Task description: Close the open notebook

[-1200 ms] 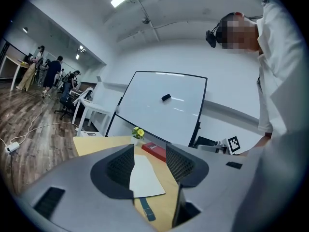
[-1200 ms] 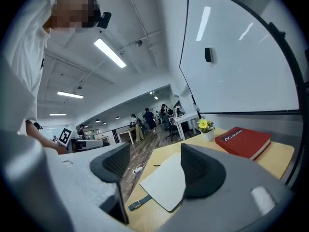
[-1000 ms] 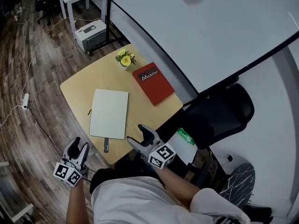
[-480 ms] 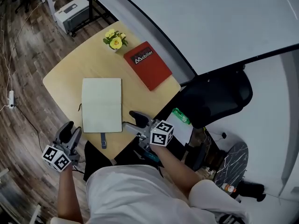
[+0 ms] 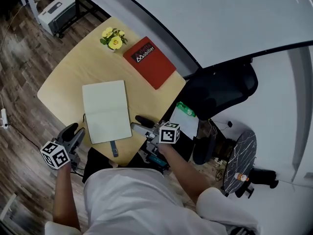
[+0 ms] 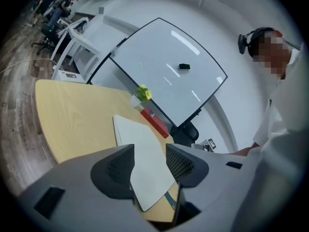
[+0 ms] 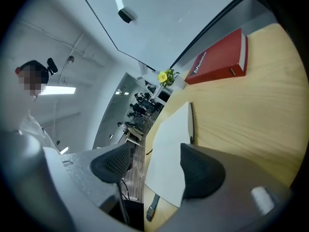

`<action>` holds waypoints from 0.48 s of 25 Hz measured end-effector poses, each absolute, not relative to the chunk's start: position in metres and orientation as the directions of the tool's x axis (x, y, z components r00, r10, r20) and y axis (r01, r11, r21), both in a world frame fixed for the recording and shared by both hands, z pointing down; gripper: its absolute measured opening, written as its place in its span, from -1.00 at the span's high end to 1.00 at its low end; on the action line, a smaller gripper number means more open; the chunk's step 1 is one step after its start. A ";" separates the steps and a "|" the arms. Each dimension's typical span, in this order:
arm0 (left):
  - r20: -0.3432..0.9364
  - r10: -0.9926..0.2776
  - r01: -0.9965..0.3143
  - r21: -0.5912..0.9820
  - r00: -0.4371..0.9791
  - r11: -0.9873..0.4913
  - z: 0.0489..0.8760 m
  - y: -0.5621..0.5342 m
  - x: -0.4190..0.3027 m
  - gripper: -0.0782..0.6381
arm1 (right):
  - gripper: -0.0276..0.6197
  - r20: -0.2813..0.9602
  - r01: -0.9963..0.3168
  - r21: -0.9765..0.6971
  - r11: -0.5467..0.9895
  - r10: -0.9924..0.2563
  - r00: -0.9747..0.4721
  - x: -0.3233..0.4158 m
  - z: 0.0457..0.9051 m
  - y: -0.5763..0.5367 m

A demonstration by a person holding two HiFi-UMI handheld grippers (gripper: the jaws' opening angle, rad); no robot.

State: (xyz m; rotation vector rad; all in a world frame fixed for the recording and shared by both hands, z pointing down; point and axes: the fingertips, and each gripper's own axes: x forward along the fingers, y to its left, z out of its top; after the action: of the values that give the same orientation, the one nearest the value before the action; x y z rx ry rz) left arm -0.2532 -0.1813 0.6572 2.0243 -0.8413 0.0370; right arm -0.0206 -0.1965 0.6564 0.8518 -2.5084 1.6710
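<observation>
Just beyond notebook lie red book, flowers.

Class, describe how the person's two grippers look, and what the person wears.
Both the left gripper and right gripper have grey bodies, two dark rounded jaws with cross-hatched pads, and a white cube printed with black square markers. The person wears a white shirt.

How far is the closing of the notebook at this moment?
Done: nothing visible; the notebook lies flat, its strap loose. In hand: left gripper and right gripper are open, empty, near it but not touching. Left: gripping and closing it.
</observation>
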 end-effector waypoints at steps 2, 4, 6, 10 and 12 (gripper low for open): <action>0.359 -0.493 -0.552 0.765 0.793 -0.331 0.673 -0.180 -0.252 0.25 | -0.10 0.302 -0.434 -0.864 0.255 -0.428 -0.852 -0.022 0.665 -0.194; 0.384 -0.437 -0.541 0.775 0.813 -0.326 0.685 -0.175 -0.250 0.25 | -0.10 0.310 -0.436 -0.869 0.236 -0.429 -0.849 -0.020 0.673 -0.193; 0.402 -0.396 -0.533 0.785 0.826 -0.317 0.696 -0.172 -0.247 0.25 | -0.10 0.322 -0.443 -0.869 0.220 -0.429 -0.844 -0.017 0.681 -0.195; 0.424 -0.367 -0.527 0.812 0.828 -0.252 0.713 -0.165 -0.241 0.25 | -0.10 0.359 -0.434 -0.883 0.178 -0.339 -0.870 -0.019 0.696 -0.190; 0.438 -0.379 -0.538 0.815 0.815 -0.215 0.719 -0.163 -0.242 0.25 | -0.10 0.374 -0.427 -0.888 0.169 -0.274 -0.886 -0.022 0.703 -0.184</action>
State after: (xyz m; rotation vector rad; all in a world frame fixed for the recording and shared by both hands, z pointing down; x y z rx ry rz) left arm -0.2419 -0.1634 0.7185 1.8355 -0.6982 0.1707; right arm -0.0219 -0.1841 0.7027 0.6948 -2.3009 1.8194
